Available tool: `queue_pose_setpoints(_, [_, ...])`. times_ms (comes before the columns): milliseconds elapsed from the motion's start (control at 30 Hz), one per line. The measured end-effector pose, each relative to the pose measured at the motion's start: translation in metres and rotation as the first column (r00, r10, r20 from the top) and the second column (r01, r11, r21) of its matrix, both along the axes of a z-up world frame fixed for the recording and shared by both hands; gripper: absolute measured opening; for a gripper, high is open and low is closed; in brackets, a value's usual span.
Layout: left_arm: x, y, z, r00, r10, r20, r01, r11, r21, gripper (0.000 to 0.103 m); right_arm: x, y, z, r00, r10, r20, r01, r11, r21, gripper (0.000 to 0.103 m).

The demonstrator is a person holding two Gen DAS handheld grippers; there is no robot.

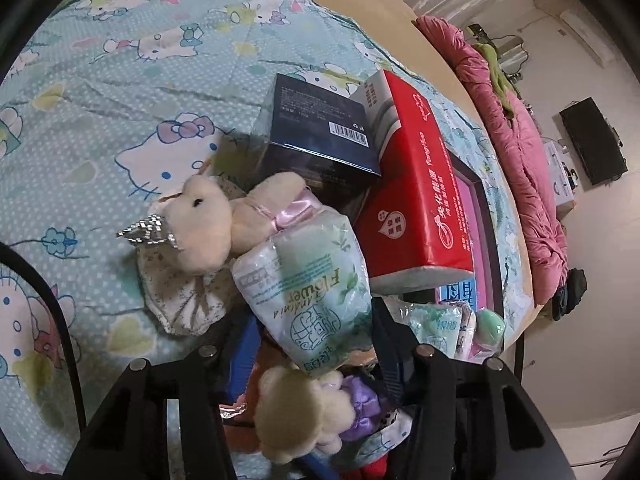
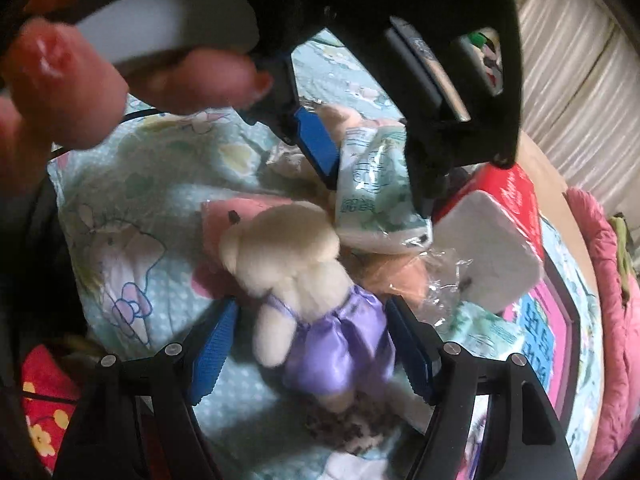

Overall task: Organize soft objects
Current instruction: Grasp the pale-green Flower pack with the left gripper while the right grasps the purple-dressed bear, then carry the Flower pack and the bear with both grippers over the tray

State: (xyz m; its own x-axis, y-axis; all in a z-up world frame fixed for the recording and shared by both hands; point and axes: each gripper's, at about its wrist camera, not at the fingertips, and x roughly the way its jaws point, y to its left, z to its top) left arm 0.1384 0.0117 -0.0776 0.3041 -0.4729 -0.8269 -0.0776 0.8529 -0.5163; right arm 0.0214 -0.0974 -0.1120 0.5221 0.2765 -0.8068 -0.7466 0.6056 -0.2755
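Note:
A pale green "Flower" tissue pack [image 1: 312,292] stands tilted between the fingers of my left gripper [image 1: 312,320]. The right wrist view shows the left gripper [image 2: 368,168] from above, its blue pad and black finger pressed on the tissue pack [image 2: 372,192]. A cream bear in a purple satin dress [image 2: 320,300] lies on the sheet between the blue pads of my right gripper [image 2: 312,304]. Those jaws stand open, with a gap beside the bear's arm. The same bear [image 1: 300,412] shows below the pack. A crowned cream bear with a pink ribbon [image 1: 208,224] lies to the left.
Behind the toys are a dark blue box [image 1: 320,136], a red tissue box [image 1: 416,184] and a pink-lined tray [image 1: 476,208]. Small tissue packs [image 1: 436,328] and a green ball [image 1: 490,324] lie to the right. A cartoon-cat sheet [image 1: 120,100] covers the bed, with a pink quilt [image 1: 520,160] beyond. A hand [image 2: 60,80] holds the left gripper.

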Motion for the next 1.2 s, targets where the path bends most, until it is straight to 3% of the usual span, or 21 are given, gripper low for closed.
queue_pose_setpoints(33, [-0.001,0.001,0.000,1.000,0.000,0.002,0.000,1.000,-0.002,0.052,0.001,-0.002,-0.001,1.000,-0.005,-0.011,0.005,1.000,0.011,0.050])
queue_pose_setpoints(167, [-0.006,0.005,0.002,1.000,-0.005,0.011,0.006,0.999,-0.039,0.051,0.008,-0.019,0.003,0.998,-0.031,-0.063,0.037,0.996,0.087,0.045])
queue_pose_setpoints(467, [-0.019,0.009,0.032,0.996,-0.018,0.090,0.023,0.998,-0.057,0.050,0.002,-0.051,0.032,0.991,-0.073,-0.108,0.097,0.965,0.243,0.044])
queue_pose_setpoints(800, [-0.032,0.025,0.066,0.987,0.022,0.158,-0.022,1.000,0.001,0.050,-0.003,-0.078,0.071,0.982,-0.157,-0.105,0.185,0.912,0.366,0.044])
queue_pose_setpoints(1200, [-0.050,0.001,0.105,0.969,-0.042,0.243,0.021,0.996,0.088,0.050,-0.014,-0.108,0.126,0.952,-0.302,-0.047,0.288,0.837,0.466,0.044])
